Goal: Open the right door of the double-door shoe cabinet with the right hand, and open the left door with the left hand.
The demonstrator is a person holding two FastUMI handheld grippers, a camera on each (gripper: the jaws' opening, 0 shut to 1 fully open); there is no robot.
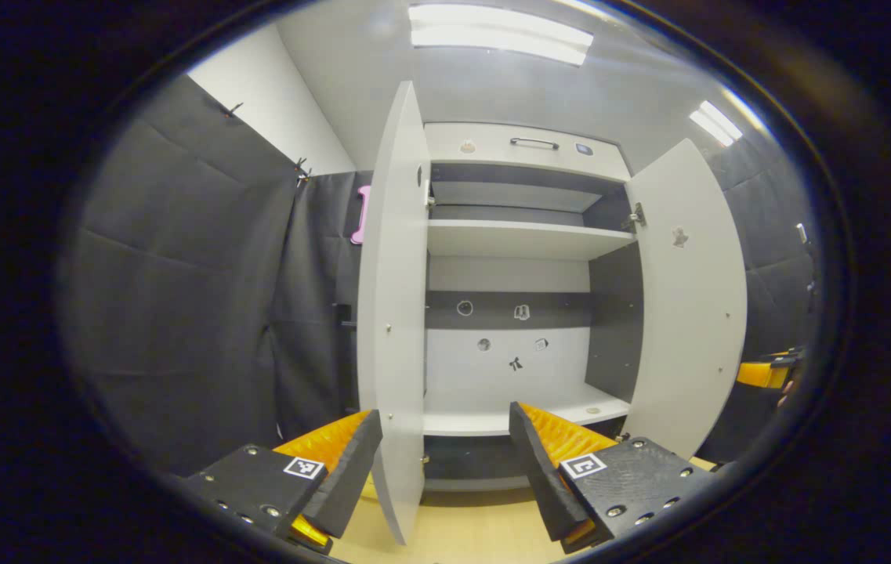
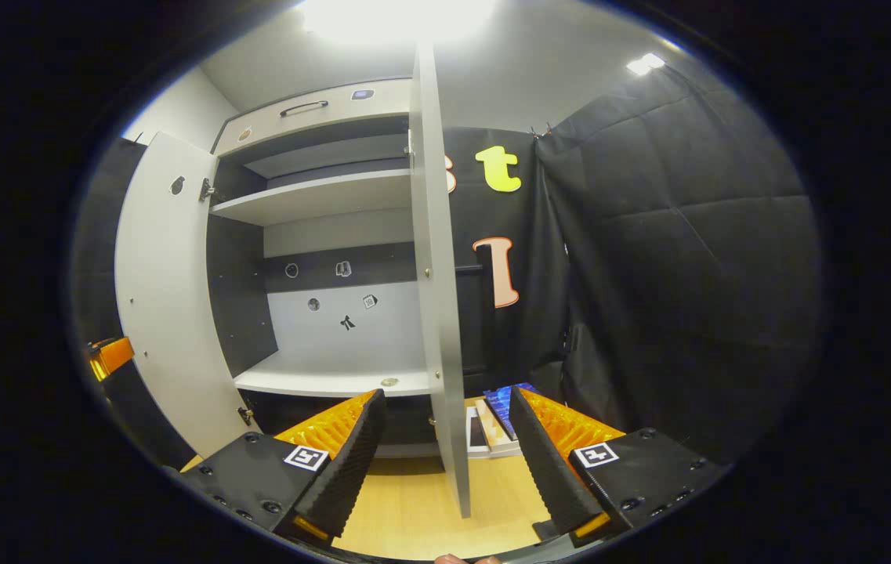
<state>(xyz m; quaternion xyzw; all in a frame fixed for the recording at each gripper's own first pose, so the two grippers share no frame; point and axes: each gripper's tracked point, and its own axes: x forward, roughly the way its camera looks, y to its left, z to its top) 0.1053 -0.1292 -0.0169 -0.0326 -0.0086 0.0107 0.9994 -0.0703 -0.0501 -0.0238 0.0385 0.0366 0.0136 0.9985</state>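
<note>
Left gripper (image 1: 445, 462): jaws stood apart with the edge of the left door (image 1: 394, 313) between them; the left pad looked close against the door face, the right pad clear of it. Not clamped.
Right gripper (image 2: 445, 450): jaws stood apart, straddling the edge of the right door (image 2: 437, 274); neither pad clearly pressed on it. This gripper also showed as an orange body (image 1: 762, 372) at the far right of the left gripper view.
Left door: swung open, seen edge-on in the left gripper view; seen broadside (image 2: 167, 305) in the right gripper view.
Right door: swung open, edge-on in the right gripper view.
Shoe cabinet (image 1: 523, 235): interior exposed, white shelves, small stickers on the back panel (image 1: 508, 345), a handle (image 1: 535, 142) on the top panel.
Floor (image 2: 414, 509): light wood; flat items (image 2: 492, 427) lay beside the cabinet base.
</note>
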